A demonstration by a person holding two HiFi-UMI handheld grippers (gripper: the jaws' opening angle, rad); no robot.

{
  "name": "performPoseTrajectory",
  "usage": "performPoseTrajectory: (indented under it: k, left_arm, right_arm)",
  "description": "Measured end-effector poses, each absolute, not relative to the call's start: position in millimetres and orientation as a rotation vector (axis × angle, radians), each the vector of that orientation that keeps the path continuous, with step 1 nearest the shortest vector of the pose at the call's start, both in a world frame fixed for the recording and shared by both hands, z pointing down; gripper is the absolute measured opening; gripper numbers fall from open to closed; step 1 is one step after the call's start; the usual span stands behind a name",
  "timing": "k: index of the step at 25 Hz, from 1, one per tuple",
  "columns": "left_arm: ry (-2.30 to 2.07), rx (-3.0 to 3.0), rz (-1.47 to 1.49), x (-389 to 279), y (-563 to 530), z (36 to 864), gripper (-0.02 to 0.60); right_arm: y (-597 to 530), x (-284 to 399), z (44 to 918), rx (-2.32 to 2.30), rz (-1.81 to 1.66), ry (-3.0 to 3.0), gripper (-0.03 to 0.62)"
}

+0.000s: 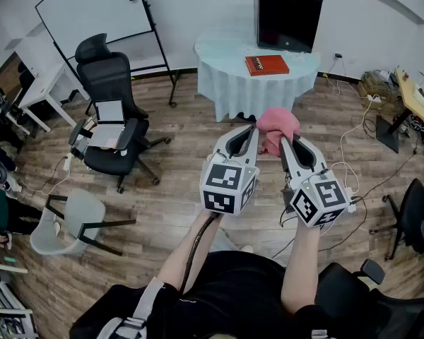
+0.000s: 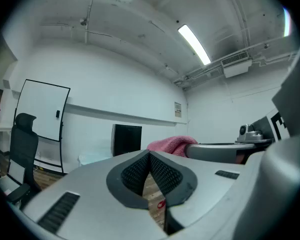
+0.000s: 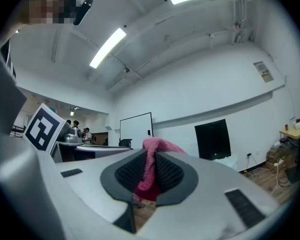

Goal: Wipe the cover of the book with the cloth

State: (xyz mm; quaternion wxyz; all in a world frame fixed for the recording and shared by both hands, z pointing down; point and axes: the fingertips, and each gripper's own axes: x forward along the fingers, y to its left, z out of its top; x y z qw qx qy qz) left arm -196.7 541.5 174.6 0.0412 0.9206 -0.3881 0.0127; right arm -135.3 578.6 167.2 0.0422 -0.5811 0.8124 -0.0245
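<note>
Right gripper (image 3: pixel 151 160): jaws clamped on the pink cloth (image 3: pixel 158 146). Cloth bunches above the tips and hangs down between the pads. Left gripper (image 2: pixel 150 157): jaws together, nothing between them, just a sliver of floor showing below the pads.

Head view: both grippers are held up in the air side by side, left (image 1: pixel 249 130) just beside right (image 1: pixel 285 141), cloth (image 1: pixel 277 124) sticking out at the right tips. From the left gripper view the cloth (image 2: pixel 170 145) sits just right of its jaws.

Book (image 1: pixel 266 64): red cover, lying flat near the front edge of the round table (image 1: pixel 230 90), well apart from both grippers. Cloth isn't touching it. Black box (image 1: pixel 287 14) stands on the table behind the book.

Off left: black office chair (image 1: pixel 112 111), whiteboard (image 1: pixel 99 11), grey chair (image 1: pixel 76 223). Wood floor (image 1: pixel 177 210).
</note>
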Motion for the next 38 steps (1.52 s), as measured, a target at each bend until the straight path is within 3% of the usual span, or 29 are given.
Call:
performPoseTrajectory:
  k: [17,28,38]
  left_arm:
    - [-1.202,2.72,0.144,-194,504,222,0.014]
    - [-1.052,2.669,0.16,-167,405,259,0.014]
    - [-0.984,2.618,0.159,-187,282,263,0.014]
  right_arm:
    - [536,-132,218,-1.71,-0.253,2.517,0.054]
    - [445,-90,238,-1.861,-0.328,2.43,0.054]
    - [323,-116,246,-1.956,-0.395,2.479,0.054]
